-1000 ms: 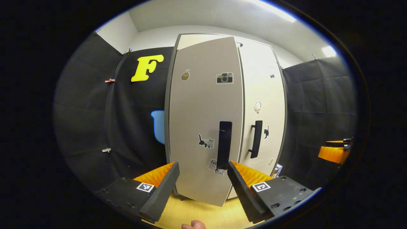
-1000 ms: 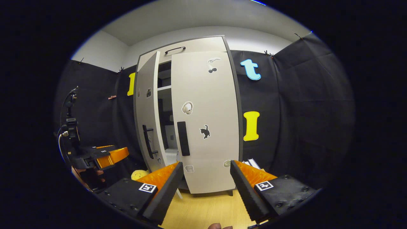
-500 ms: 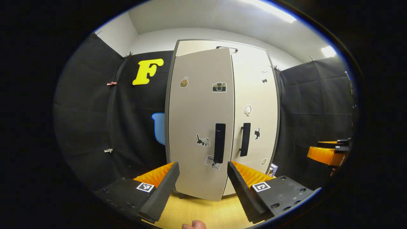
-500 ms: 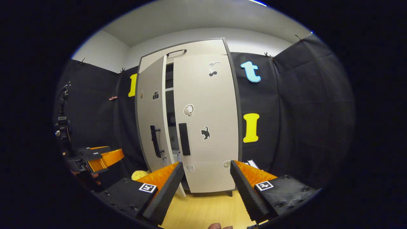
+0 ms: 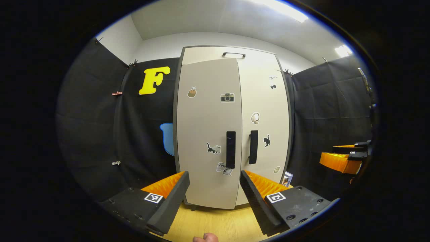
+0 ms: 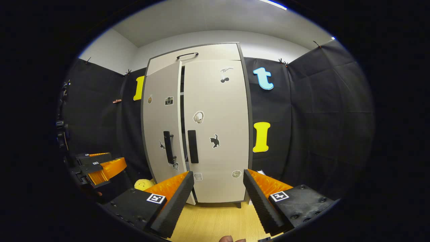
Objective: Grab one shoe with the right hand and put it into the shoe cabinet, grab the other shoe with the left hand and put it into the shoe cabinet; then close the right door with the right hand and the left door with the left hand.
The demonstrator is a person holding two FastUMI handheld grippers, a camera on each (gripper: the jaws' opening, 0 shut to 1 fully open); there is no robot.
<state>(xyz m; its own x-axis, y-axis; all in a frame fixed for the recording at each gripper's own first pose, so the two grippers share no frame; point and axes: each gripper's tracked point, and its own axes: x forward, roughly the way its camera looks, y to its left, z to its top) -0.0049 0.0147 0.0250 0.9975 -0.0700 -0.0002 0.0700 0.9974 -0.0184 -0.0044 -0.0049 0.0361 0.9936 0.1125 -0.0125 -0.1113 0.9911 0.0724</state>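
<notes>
There was one shoe cabinet (image 5: 231, 53) with two doors, the left door (image 5: 206, 127) and the right door (image 5: 265, 101), each bearing one dark handle, plus two grippers, the left gripper (image 5: 215, 198) and the right gripper (image 6: 218, 198).
</notes>
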